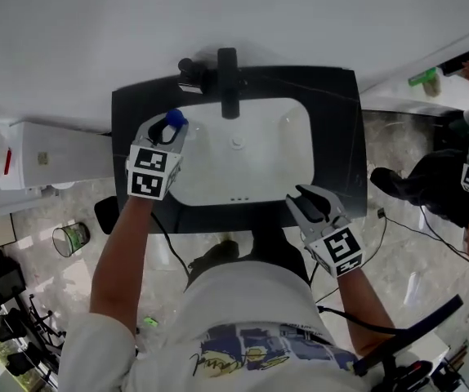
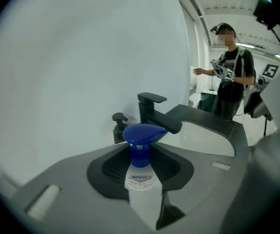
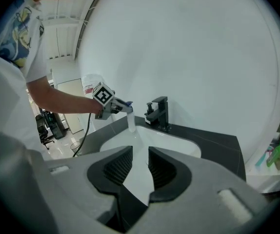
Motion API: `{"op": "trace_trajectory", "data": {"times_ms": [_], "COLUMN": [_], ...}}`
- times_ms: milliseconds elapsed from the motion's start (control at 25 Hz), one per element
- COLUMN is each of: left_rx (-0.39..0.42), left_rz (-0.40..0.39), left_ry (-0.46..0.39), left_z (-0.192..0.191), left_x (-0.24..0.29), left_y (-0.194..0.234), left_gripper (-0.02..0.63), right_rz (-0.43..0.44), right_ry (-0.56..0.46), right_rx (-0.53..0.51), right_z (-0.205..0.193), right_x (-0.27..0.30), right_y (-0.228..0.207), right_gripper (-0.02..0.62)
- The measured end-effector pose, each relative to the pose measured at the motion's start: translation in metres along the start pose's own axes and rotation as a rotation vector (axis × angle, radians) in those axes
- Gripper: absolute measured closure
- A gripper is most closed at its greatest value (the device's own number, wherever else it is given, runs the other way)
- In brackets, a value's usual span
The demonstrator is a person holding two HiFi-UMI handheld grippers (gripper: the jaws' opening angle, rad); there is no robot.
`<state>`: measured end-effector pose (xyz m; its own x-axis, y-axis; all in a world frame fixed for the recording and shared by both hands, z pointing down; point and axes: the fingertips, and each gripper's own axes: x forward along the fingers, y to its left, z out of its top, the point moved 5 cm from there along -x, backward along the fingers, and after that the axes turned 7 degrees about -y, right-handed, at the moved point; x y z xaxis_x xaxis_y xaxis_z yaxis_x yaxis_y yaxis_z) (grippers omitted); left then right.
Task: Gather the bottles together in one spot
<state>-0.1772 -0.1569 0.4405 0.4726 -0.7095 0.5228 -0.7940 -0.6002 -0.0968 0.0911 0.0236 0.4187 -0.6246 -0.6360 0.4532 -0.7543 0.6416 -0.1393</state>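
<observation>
Reaching out from the torso, both bare forearms stretch over the counter (image 1: 345, 137). The right forearm is the nearer one, low at the front edge. The right gripper (image 1: 308, 202) tips downward toward the basin (image 1: 259, 162); its jaws stand slightly apart with nothing between them, only white basin showing through the gap. The left forearm runs farther forward along the basin's left side, with the left gripper (image 1: 163, 137) also angled downward. Its jaws pinch the bottle (image 2: 142, 189) on its white body just below the blue pump head, which pokes out past the jaw tips. The bottle hangs clear of the surface, over the basin's left rim, its body pointing down and slightly tilted. Beyond it stands the black tap (image 1: 228, 84) at the back of the counter, against the white wall.
</observation>
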Motion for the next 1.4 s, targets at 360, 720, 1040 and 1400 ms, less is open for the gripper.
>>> {"op": "trace_trajectory", "data": {"times_ms": [360, 720, 1040, 1400], "left_rx": [-0.147, -0.223, -0.294, -0.322], "left_rz": [0.182, 0.333, 0.412, 0.449], "left_ry": [-0.054, -0.105, -0.138, -0.179], "left_z": [0.012, 0.021, 0.016, 0.011], "left_x": [0.014, 0.05, 0.072, 0.072], "left_y": [0.079, 0.121, 0.131, 0.132], "left_gripper": [0.48, 0.48, 0.48, 0.477], "right_rz": [0.006, -0.022, -0.032, -0.019], "right_ry": [0.041, 0.055, 0.069, 0.076], "right_rx": [-0.017, -0.019, -0.011, -0.015], "right_z": [-0.001, -0.001, -0.007, -0.005], "right_x": [0.0, -0.007, -0.013, -0.008], "right_y": [-0.003, -0.014, -0.03, -0.035], "right_gripper": [0.494, 0.494, 0.494, 0.495]}}
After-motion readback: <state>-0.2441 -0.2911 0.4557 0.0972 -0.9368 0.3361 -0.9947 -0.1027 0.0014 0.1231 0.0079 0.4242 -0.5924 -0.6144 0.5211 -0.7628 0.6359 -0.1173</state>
